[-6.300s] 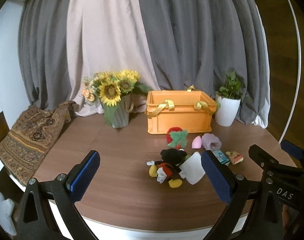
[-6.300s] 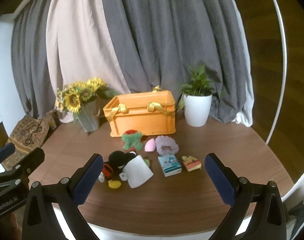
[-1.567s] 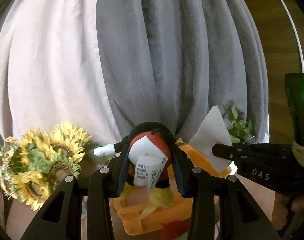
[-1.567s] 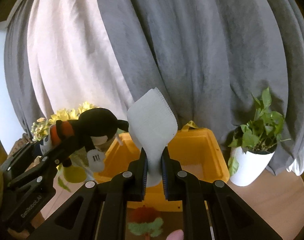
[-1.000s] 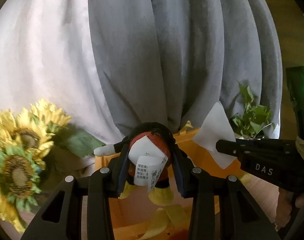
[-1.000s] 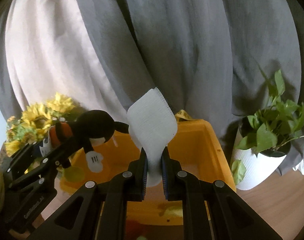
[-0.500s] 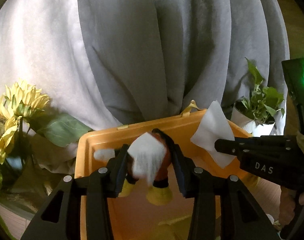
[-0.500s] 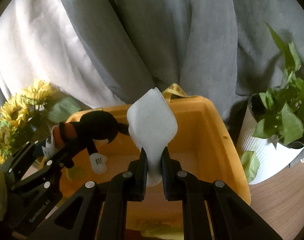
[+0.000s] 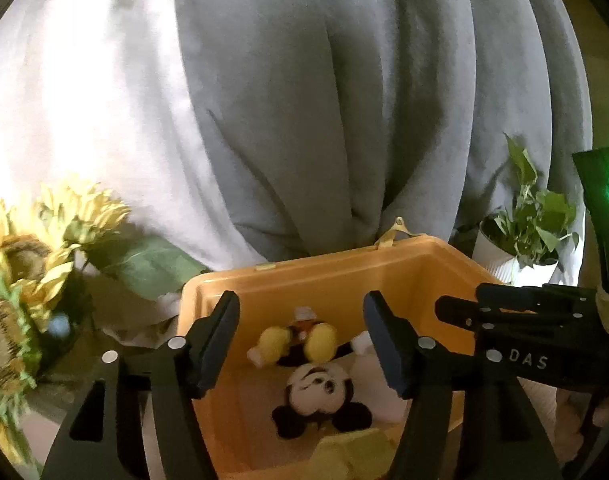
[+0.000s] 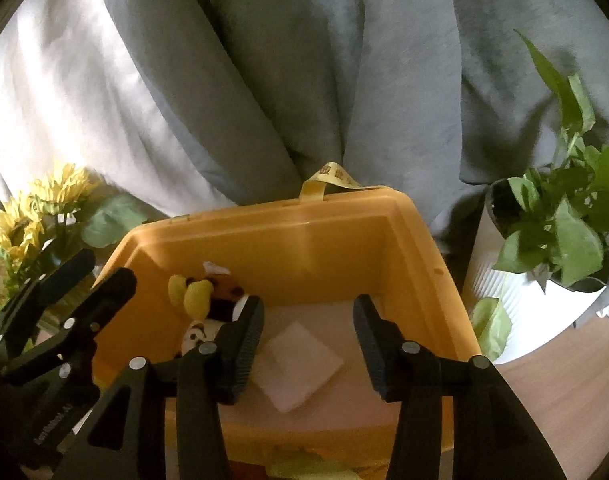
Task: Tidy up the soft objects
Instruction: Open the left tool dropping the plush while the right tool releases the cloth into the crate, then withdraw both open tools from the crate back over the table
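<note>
Sunflowers: a bunch of sunflowers point(image 9: 32, 272) stands just left of the crate, outside it; not part of the sorting.
Left gripper: the left gripper point(image 9: 300, 344) hangs over the crate's left half, its jaws opening with nothing pressed between the pads; the toy lies below the gap, clear of both fingers.
Plush toy: the plush toy point(image 9: 316, 384) lies on the crate floor, face up, yellow feet toward the far wall. Judged light, squashy and non-fragile; it will deform under a pinch and not slip. Best hold, if it must be shifted: across the body or head, not a thin arm or the sewn tag.
Crate: the orange crate point(image 10: 304, 248) is open-topped with stiff walls and a yellow ribbon handle at its far rim. Both soft items are inside it.
Right gripper: the right gripper point(image 10: 308, 340) hangs over the crate's right half, its jaws opening and empty; the cloth lies on the floor below them.
White cloth: the white cloth point(image 10: 298, 364) lies flat beside the toy, a folded square. Judged very light and limp; it sags when lifted. Pinch one edge or corner, since a flat face offers no purchase.
Potted plant: a potted plant point(image 10: 560, 240) stands right of the crate, apart from it.
</note>
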Demonstrator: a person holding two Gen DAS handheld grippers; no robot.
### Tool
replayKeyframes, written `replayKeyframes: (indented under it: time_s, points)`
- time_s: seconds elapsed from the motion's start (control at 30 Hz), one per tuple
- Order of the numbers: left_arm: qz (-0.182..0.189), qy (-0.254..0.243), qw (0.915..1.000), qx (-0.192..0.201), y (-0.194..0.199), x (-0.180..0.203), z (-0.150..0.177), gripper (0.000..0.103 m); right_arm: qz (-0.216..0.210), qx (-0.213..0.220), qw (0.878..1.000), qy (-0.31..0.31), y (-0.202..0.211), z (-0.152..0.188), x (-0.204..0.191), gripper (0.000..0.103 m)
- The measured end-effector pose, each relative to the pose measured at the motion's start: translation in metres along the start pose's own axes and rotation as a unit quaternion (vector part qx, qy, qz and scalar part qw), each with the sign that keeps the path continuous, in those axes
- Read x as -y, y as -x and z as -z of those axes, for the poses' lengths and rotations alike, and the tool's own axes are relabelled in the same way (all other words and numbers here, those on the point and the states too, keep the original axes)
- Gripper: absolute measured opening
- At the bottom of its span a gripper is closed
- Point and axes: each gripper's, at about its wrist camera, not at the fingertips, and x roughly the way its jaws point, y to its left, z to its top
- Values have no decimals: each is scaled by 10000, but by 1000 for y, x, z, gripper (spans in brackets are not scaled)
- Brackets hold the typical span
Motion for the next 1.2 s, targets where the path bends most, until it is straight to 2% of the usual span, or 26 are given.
replayKeyframes:
  time_s: [0.07,0.43,0.8,1.1,1.2]
  points:
    - [-62,68,10000,5,8,-1,-1,65,27,59,10000,13,6,1,0,56]
    - [-333,324,9989,67,57,5,-9,71,95,282,9996,3,49,7,2,57]
    - [-499,510,9974,129,115,21,-6,83,131,632,9979,98,112,22,4,57]
    - [-643,541,9962,244,163,38,4,93,290,861,9958,72,162,41,13,77]
    - [-700,560,9957,247,176,45,7,96,306,930,9952,78,175,46,18,78]
